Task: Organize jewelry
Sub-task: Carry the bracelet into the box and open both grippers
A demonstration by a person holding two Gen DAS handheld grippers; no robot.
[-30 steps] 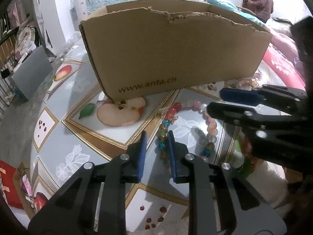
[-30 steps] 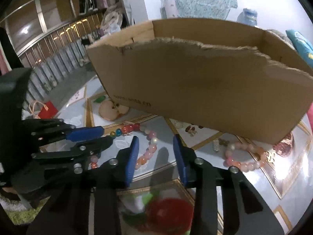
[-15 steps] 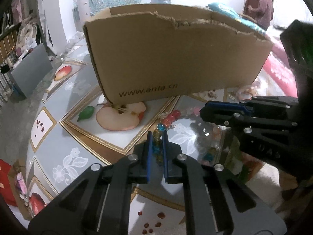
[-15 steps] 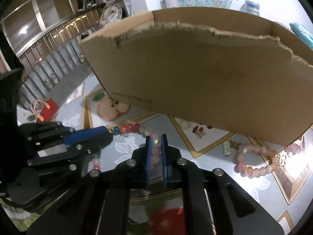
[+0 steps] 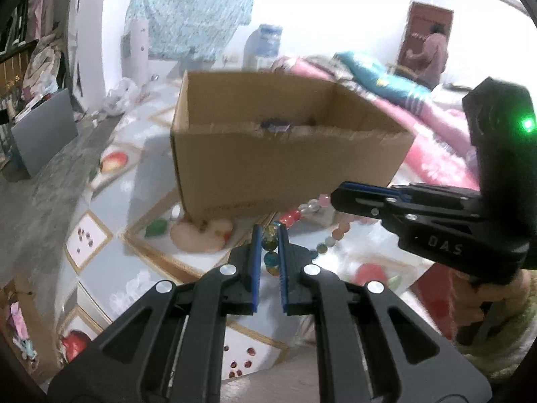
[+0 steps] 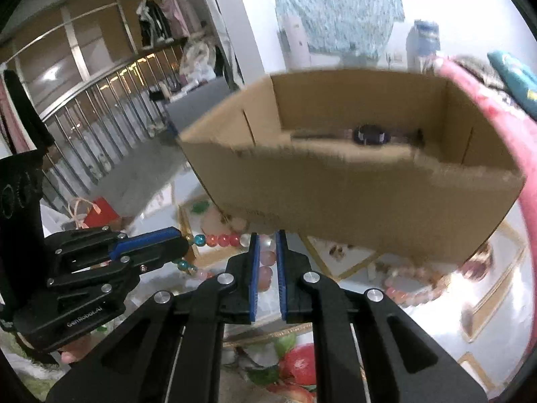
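Observation:
A string of coloured beads (image 5: 291, 216) hangs stretched between my two grippers above the table. My left gripper (image 5: 270, 235) is shut on its yellow and teal beads. From the right, my right gripper (image 5: 335, 194) reaches in and holds the same string. In the right wrist view the right gripper (image 6: 266, 240) is shut on pale pink and white beads. The red and teal beads (image 6: 221, 240) run leftward to my left gripper (image 6: 183, 245). Just beyond both stands an open cardboard box (image 5: 285, 171) (image 6: 352, 188), with a dark round item (image 6: 369, 134) inside.
A second pink bead bracelet (image 6: 412, 280) lies on the fruit-patterned tablecloth (image 5: 110, 258) in front of the box's right end. Pink bedding (image 5: 433, 127) lies to the right. A person (image 5: 434, 53) stands far back by a door. A metal railing (image 6: 100, 107) runs at left.
Both grippers closed on the bead string and rose with it off the table. The box now sits lower in both views, with its inside showing.

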